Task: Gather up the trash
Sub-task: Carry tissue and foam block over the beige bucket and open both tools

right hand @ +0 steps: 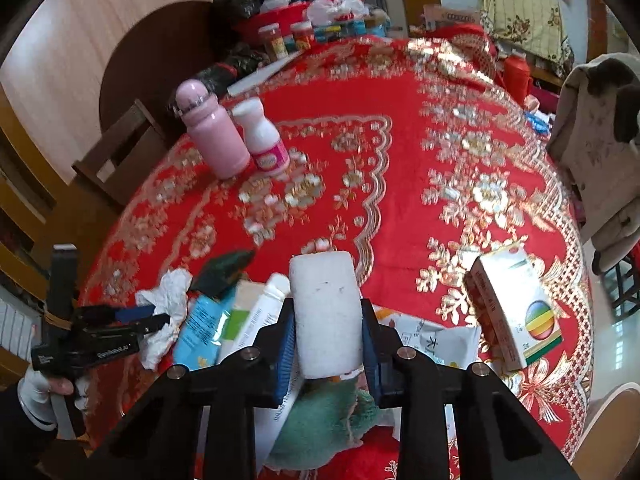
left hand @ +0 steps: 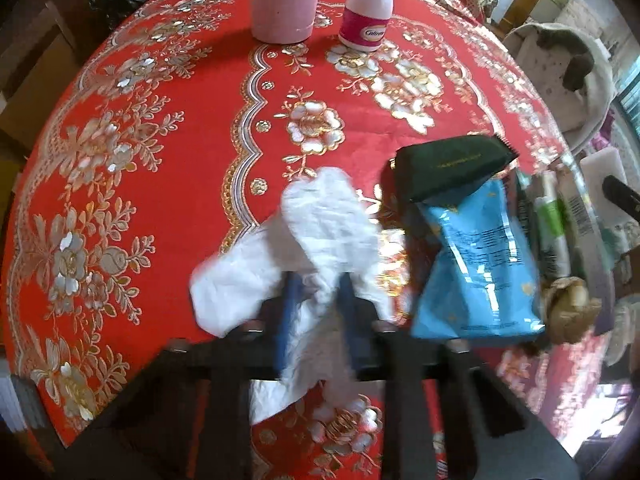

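A crumpled white tissue [left hand: 316,232] lies on the red flowered tablecloth [left hand: 192,92], and my left gripper [left hand: 320,300] is shut on its near end, blue pads pinching the paper. From the right wrist view the same left gripper [right hand: 158,320] holds the tissue [right hand: 170,288] at the left. My right gripper [right hand: 327,316] is shut on a white foam block [right hand: 322,280], which stands up between its pads. Beside the tissue lie a blue wrapper [left hand: 476,256], a dark green packet [left hand: 448,168] and a white tube [right hand: 266,304].
A pink bottle [left hand: 286,0] and a white pill bottle [left hand: 370,12] stand at the far side. A white carton [right hand: 512,312] lies to the right, a green cloth [right hand: 328,416] and papers under the right gripper. A brown shell-like lump [left hand: 568,304] sits by the wrapper. Chairs ring the table.
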A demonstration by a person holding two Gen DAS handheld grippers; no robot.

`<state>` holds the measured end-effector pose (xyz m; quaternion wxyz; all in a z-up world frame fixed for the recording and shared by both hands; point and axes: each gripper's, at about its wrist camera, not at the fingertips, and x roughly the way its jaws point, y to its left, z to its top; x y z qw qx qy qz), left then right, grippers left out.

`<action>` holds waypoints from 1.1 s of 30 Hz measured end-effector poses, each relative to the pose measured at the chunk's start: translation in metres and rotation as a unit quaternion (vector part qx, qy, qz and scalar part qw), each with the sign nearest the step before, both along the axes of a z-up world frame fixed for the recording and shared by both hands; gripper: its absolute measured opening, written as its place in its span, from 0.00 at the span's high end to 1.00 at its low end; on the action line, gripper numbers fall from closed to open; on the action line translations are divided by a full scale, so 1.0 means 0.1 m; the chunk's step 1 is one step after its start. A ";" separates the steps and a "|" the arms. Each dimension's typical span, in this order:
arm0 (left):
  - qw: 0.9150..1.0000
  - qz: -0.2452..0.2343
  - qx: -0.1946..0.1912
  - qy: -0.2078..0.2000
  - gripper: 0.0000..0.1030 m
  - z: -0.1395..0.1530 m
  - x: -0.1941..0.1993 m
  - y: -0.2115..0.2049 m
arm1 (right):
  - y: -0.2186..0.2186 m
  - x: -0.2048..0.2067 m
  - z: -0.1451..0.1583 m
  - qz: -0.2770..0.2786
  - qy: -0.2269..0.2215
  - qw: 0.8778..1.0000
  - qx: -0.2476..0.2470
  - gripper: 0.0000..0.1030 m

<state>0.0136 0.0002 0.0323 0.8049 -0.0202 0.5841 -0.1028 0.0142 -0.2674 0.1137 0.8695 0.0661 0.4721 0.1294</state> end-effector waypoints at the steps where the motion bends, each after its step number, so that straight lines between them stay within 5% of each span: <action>1: 1.000 0.001 -0.004 -0.002 0.88 0.06 0.00 0.01 | -0.01 -0.02 0.04 -0.003 -0.006 1.000 0.003 0.73; 8: 0.998 -0.024 -0.027 -0.054 0.88 0.67 -0.12 -0.13 | -0.26 -0.26 0.17 -0.030 -0.023 0.999 0.022 0.73; 15: 0.994 -0.051 -0.057 -0.078 0.88 1.00 -0.41 -0.82 | -0.80 -0.62 0.14 -0.047 -0.023 0.998 0.024 0.73; 25: 0.979 -0.157 -0.108 -0.074 0.88 1.28 -0.85 -2.36 | -1.98 -1.27 0.04 -0.123 -0.007 0.992 -0.015 0.73; 33: 0.958 -0.250 -0.134 -0.042 0.88 1.08 -1.15 -3.70 | -2.94 -1.87 -0.22 -0.221 0.042 0.974 -0.031 0.73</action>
